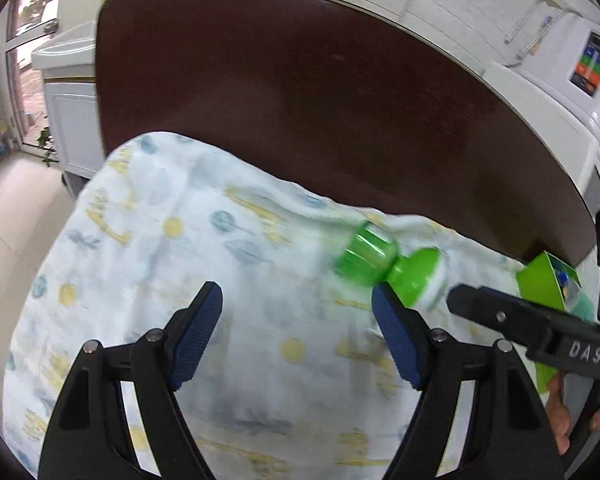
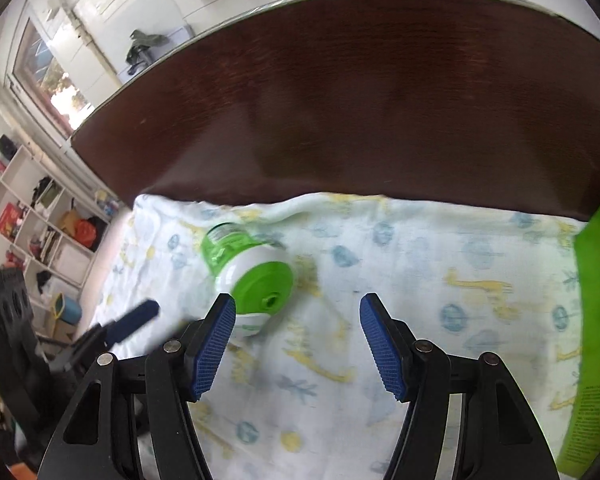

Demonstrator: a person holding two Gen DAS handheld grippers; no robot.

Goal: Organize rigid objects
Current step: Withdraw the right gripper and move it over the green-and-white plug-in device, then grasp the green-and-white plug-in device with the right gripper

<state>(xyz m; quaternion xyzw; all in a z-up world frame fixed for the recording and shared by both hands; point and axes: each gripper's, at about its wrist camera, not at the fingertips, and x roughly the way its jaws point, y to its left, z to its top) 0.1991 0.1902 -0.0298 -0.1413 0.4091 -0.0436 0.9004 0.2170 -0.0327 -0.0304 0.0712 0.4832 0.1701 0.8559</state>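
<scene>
A green bottle lies on its side on a patterned cloth spread over the near part of a dark counter. In the right wrist view the bottle sits at about 10 o'clock from the right gripper, its green cap turned toward the camera and just beside the left fingertip. That gripper is released – its jaws are spread wide and nothing is held between them. In the left wrist view the bottle is seen at about 2 o'clock from the left gripper, which is likewise spread and empty; the bottle is partly hidden behind its right fingertip. A green box stands at the right edge of the cloth, at 3 o'clock.

The main risk is judged to be rolling – the bottle is round and lies on its side, so a nudge from one fingertip, before both are placed around it, could send it across the cloth toward the far counter. The cloth is loose and wrinkled, and could be dragged or bunched by a low approach, shifting the bottle with it. Both grippers are close together near the bottle, so a collision between them is possible if both are closed in at once.
</scene>
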